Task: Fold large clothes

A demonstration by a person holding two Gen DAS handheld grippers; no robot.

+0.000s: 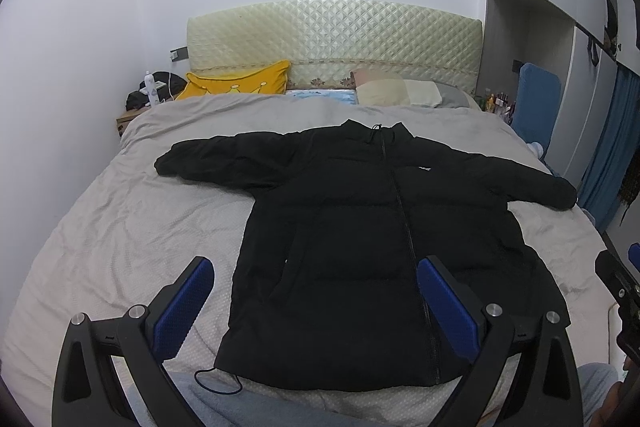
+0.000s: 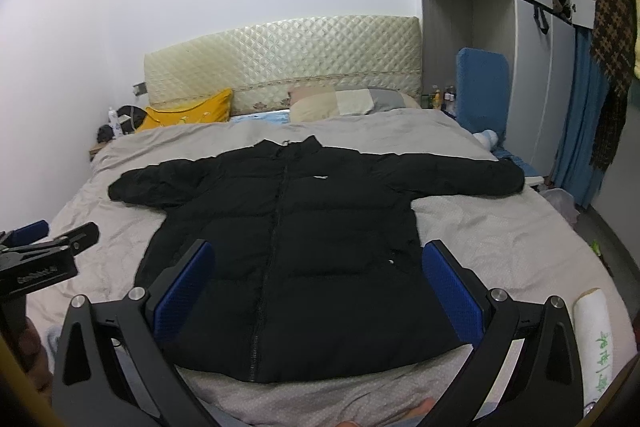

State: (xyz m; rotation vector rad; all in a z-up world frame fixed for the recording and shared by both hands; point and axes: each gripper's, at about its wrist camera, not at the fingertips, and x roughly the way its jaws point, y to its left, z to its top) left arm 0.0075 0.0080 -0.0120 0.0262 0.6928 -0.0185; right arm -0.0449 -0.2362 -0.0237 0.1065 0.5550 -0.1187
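A black puffer jacket (image 1: 360,235) lies flat and zipped on the grey bed cover (image 1: 132,227), front up, collar toward the headboard, both sleeves spread out sideways. It also shows in the right wrist view (image 2: 296,227). My left gripper (image 1: 316,271) is open and empty, held above the jacket's lower left part near the hem. My right gripper (image 2: 316,259) is open and empty, held above the jacket's lower right part. The left gripper also shows at the left edge of the right wrist view (image 2: 44,247), and the right gripper shows at the right edge of the left wrist view (image 1: 624,279).
A yellow pillow (image 1: 236,81) and beige pillows (image 1: 396,91) lie by the quilted headboard (image 1: 332,35). A nightstand with clutter (image 1: 148,95) stands at the left. A blue cushion (image 2: 482,91) and wardrobe (image 2: 532,67) are at the right. A rolled white towel (image 2: 594,339) lies on the bed's near right.
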